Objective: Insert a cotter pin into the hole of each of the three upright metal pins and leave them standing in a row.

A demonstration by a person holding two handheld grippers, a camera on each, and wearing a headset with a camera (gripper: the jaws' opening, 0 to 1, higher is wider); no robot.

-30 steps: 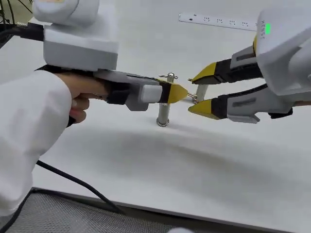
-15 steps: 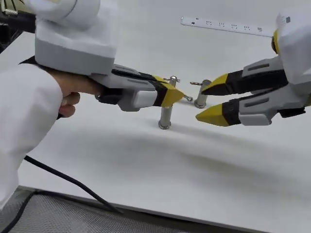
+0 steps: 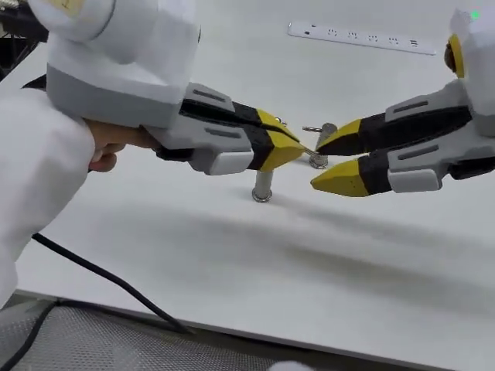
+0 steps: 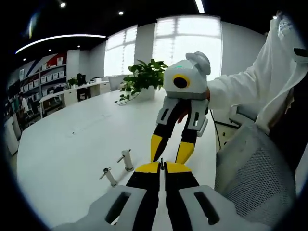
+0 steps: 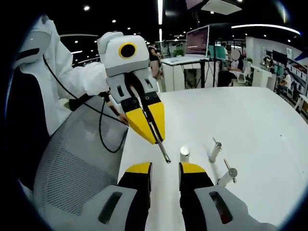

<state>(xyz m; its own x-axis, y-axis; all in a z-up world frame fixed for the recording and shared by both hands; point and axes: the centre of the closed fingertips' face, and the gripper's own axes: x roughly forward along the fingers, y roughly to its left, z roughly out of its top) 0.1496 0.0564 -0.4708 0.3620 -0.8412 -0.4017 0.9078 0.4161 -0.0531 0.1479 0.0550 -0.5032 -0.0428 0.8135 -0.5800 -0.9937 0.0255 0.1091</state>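
Jutting from left gripper [image 5: 155, 139], cotter pin [image 5: 162, 148] points toward right gripper [image 5: 166, 168]

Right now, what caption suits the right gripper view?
Left gripper holds a cotter pin near the bare upright metal pin.

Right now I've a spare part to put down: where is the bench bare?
Bare: the wide strip of bench between the metal pins and the near edge, right of the cable; also the stretch before the power strip. Crowded: around the pins, where left tongs and right tongs nearly meet.

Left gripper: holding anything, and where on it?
Cotter pin, pinched by one end in the left gripper's shut tips; rest juts forward. Right gripper empty.
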